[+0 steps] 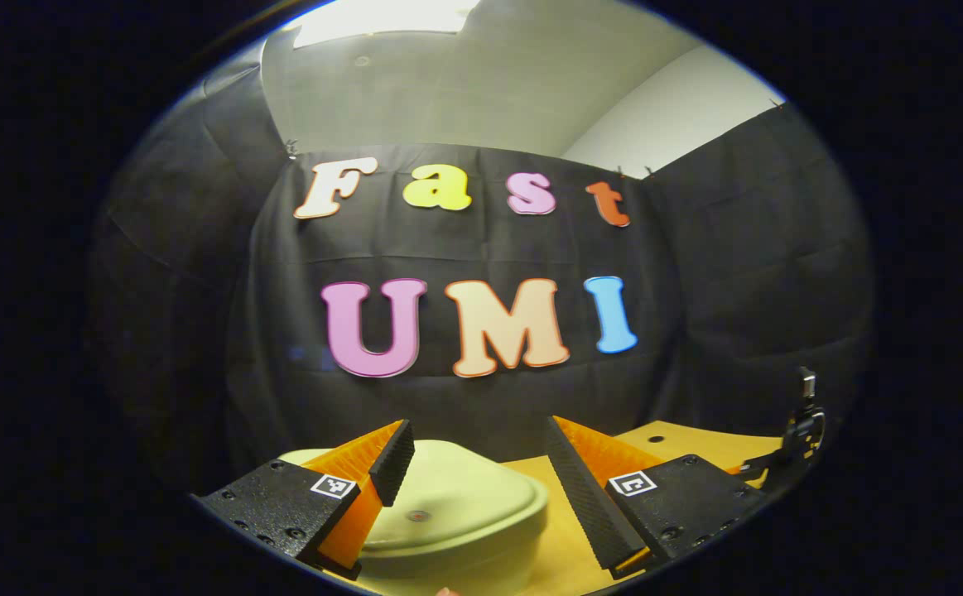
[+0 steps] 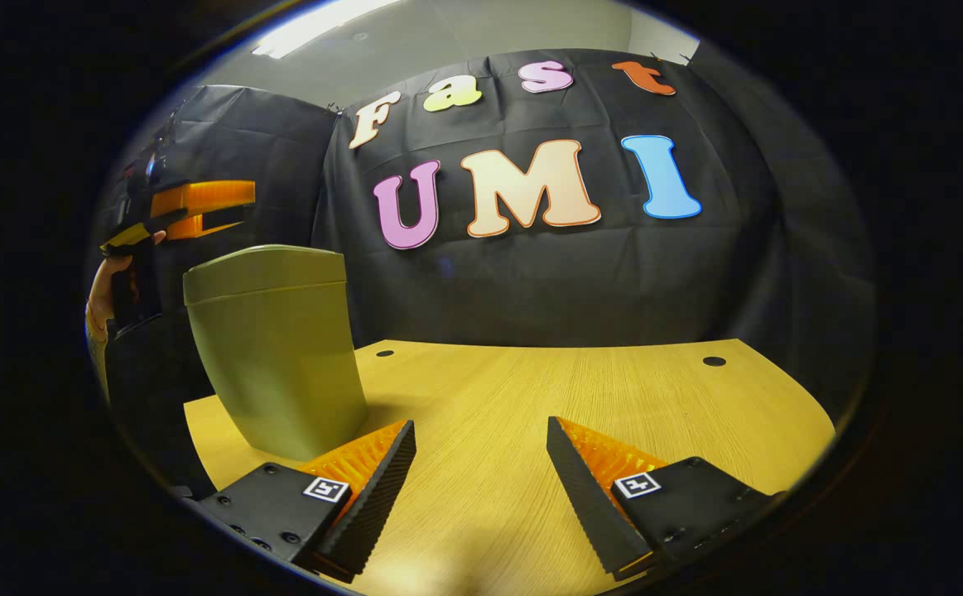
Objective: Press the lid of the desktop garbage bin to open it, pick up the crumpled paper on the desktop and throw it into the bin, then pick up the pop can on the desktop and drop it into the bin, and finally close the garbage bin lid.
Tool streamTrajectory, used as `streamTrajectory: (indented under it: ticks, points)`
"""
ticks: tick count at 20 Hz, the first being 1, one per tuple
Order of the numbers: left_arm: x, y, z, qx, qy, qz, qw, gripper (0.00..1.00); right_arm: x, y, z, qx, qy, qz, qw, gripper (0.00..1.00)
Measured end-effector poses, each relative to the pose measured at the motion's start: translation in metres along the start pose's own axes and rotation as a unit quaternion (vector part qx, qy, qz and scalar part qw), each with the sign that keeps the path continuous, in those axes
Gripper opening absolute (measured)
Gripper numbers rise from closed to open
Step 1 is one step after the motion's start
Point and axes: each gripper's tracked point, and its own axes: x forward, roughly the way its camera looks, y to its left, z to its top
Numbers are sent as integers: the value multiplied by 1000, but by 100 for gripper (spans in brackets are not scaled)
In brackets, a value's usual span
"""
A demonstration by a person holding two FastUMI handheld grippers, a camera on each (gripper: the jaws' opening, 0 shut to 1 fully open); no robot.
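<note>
Wooden desktop (image 2: 531,397) underfoot, nearest the right gripper (image 2: 481,476), jaws spread wide and holding nothing, parked low over bare boards as if waiting its turn. Farther left, green garbage bin (image 2: 278,356) upright with lid (image 1: 448,497) down and no paper or can anywhere to be spotted. Above it the left gripper (image 1: 477,472), fingers parted and unladen, hovering just over that lid, likely lined up for a press.

Setting: a staged recording booth inside a plain room. A light wood-grain counter (image 2: 580,389) with round cable holes (image 2: 714,361) is enclosed on three sides by black cloth walls (image 2: 531,281). Above the cloth, a pale painted wall (image 1: 481,91) and a bright ceiling light panel (image 1: 382,16) are seen.
</note>
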Motion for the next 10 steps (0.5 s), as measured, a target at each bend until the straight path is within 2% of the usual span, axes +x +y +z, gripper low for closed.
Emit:
streamTrajectory:
  ticks: [3,5,6,7,10]
  points:
    - [-6,-61,-25,-27,10,-83,996,95,1,0,3,-3,-4,-3,1000,100]
    - [-5,-90,-48,-40,19,-123,991,99,-1,2,8,-4,-12,-4,1000,100]
    - [-5,-103,-61,-46,26,-140,989,99,-1,2,8,-5,-14,-5,1000,100]
    - [-5,-115,-78,-52,33,-155,986,94,-1,2,10,-5,-16,-7,1000,100]
    - [-6,-132,-113,-71,40,-181,980,94,-4,2,18,-3,-27,-9,1000,100]
